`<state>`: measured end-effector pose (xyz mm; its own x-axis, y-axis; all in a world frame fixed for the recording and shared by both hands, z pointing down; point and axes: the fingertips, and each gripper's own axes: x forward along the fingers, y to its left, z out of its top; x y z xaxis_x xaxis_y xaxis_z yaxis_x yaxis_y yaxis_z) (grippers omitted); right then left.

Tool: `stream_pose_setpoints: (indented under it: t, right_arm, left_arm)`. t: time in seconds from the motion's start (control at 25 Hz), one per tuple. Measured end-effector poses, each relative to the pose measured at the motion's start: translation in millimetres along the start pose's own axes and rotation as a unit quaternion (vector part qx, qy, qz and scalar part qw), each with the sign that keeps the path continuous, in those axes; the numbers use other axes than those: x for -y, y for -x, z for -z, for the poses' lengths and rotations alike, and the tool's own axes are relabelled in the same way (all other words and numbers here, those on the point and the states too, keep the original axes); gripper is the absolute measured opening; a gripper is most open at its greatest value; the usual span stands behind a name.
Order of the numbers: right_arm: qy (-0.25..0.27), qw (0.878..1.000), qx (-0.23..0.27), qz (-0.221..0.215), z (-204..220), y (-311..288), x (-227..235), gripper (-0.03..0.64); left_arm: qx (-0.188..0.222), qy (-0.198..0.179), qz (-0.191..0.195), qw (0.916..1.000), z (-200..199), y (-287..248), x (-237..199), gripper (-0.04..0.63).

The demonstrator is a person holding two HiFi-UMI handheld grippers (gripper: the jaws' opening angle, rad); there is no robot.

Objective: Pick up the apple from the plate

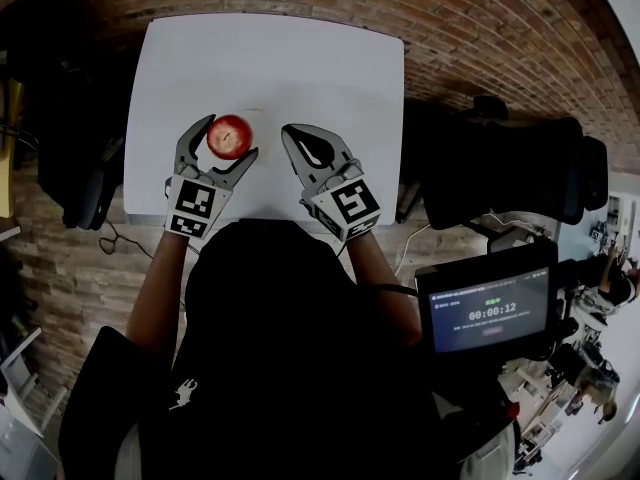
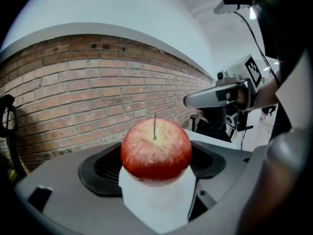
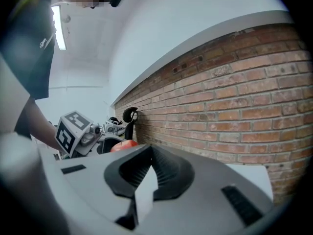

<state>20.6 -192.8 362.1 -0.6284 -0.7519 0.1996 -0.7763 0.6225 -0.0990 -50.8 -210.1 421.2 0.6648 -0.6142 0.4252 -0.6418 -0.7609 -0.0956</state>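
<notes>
A red apple (image 1: 230,136) (image 2: 155,152) with a thin stem sits between the jaws of my left gripper (image 1: 229,137), which is shut on it, a pad pressing each side. Beneath and just right of the apple a white plate (image 1: 257,120) shows faintly against the white table (image 1: 270,58). I cannot tell whether the apple is touching the plate. My right gripper (image 1: 291,134) (image 3: 150,150) hovers a little to the right of the apple, jaws shut together with nothing between them. In the right gripper view the apple (image 3: 125,145) peeks over its left jaw.
Black office chairs stand left (image 1: 85,183) and right (image 1: 500,163) of the table. A monitor with a timer (image 1: 490,313) sits at the lower right. Brick surrounds the table. The far half of the tabletop holds nothing.
</notes>
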Motion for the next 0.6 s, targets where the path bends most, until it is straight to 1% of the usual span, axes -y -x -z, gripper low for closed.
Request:
stream_pose_setpoints:
  t: [0.24, 0.6]
  right_arm:
    - [0.01, 1.0, 0.003, 0.01, -6.6, 3.2, 3.2, 0.003]
    - [0.017, 1.0, 0.004, 0.018, -9.6, 7.8, 1.3, 0.003]
  left_arm:
    - [0.014, -0.01, -0.002, 0.9999, -17.6, 11.2, -3.1, 0.41]
    - [0.013, -0.009, 0.005, 0.9999, -15.2, 15.4, 1.0, 0.41]
